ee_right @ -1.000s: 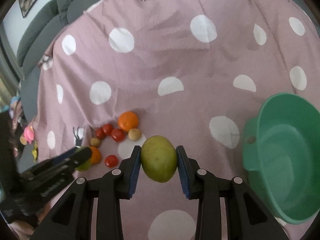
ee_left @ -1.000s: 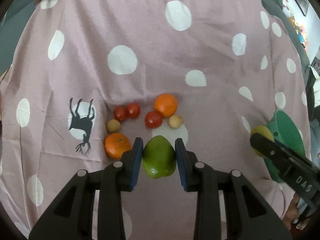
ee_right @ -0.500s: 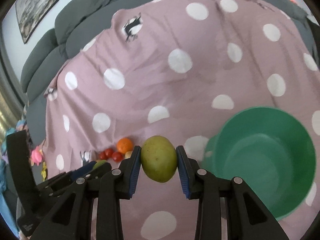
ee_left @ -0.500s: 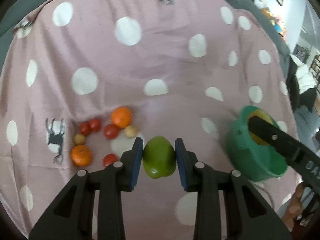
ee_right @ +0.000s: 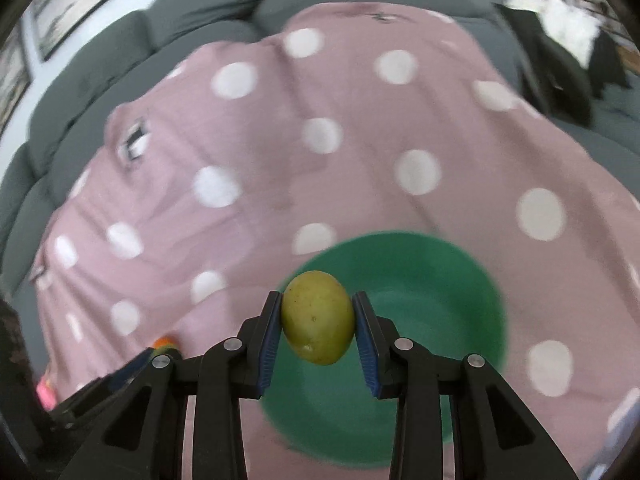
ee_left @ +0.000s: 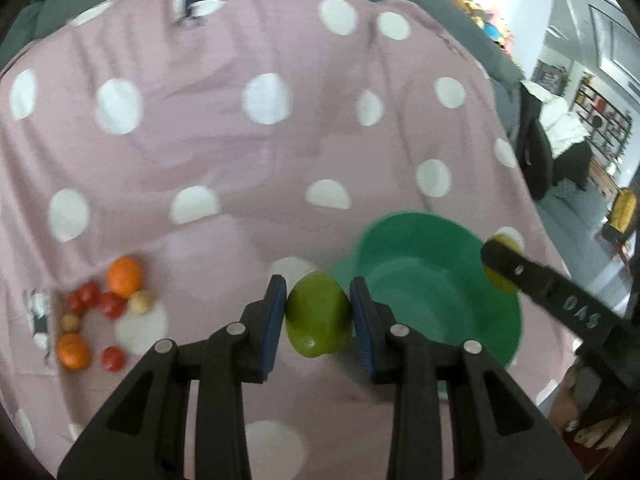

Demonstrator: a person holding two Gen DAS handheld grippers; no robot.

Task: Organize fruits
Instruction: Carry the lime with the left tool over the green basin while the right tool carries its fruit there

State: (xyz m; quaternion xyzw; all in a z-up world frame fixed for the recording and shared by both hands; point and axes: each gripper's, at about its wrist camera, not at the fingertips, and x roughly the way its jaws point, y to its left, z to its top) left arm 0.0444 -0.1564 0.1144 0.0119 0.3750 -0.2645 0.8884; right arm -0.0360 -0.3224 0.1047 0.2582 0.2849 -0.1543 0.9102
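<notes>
Both grippers have swung away from the loose fruit toward the green bowl (ee_left: 436,280), which a second ago sat at the far right edge of the left wrist view and now fills its lower right. Each tool keeps the same fruit it carried then.

From the left wrist camera, the left gripper (ee_left: 319,316) is clamped on a green mango (ee_left: 319,314), its blue pads pressing both sides. The mango hangs above the pink polka-dot cloth (ee_left: 240,152), just left of the bowl's near rim. Far to the lower left lies the remaining fruit: two oranges (ee_left: 125,275), several small red tomatoes (ee_left: 111,305) and two small tan fruits (ee_left: 140,303), close together on the cloth. At the right, the right gripper's black finger crosses over the bowl's far rim, with part of its fruit showing behind it.

From the right wrist camera, the right gripper (ee_right: 318,320) is clamped on a yellow-green mango (ee_right: 318,317), held over the near left part of the open bowl (ee_right: 440,300). Nothing lies between this mango and the bowl's inside. The left gripper's dark body juts in at the lower left corner. A grey sofa (ee_right: 120,64) runs behind the cloth, blurred.
</notes>
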